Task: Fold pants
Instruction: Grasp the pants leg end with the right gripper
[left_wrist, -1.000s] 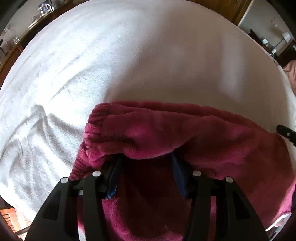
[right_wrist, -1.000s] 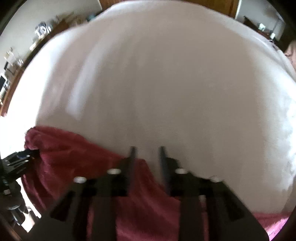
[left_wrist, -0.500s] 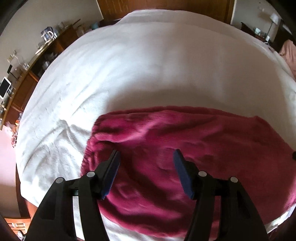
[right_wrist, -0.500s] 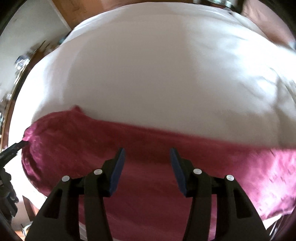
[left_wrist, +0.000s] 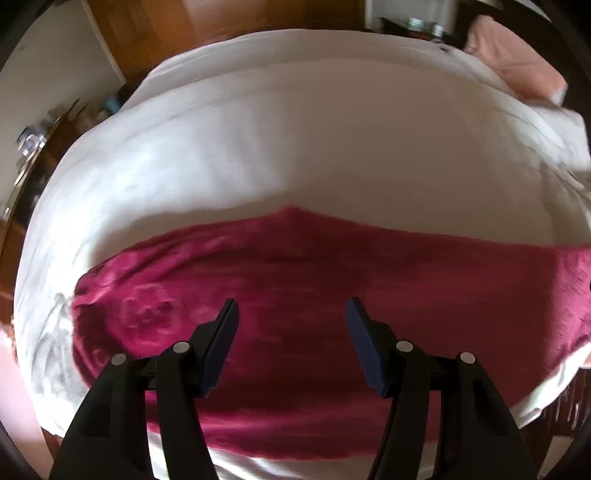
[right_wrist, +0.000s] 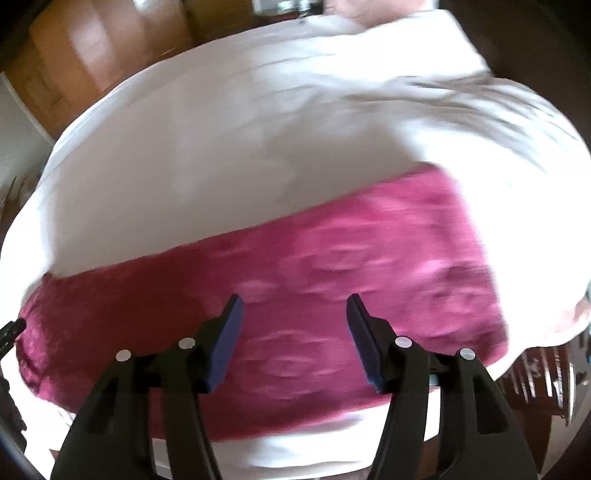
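The dark pink fleece pants (left_wrist: 295, 273) lie flat in a long band along the near edge of the white bed (left_wrist: 295, 140). They also show in the right wrist view (right_wrist: 332, 266), with their right end squared off. My left gripper (left_wrist: 291, 314) is open and empty, raised above the pants near their left part. My right gripper (right_wrist: 293, 310) is open and empty, raised above their right part. Both views are blurred by motion.
A pink pillow (left_wrist: 513, 62) lies at the bed's far right corner. A wooden wardrobe (right_wrist: 96, 55) stands behind the bed, and a side counter with small items (left_wrist: 33, 147) runs along the left. The bed's near edge (right_wrist: 303, 446) is just below the pants.
Both grippers have let go of the pants and opened, then pulled up and back. The pants now lie flat on the bed.
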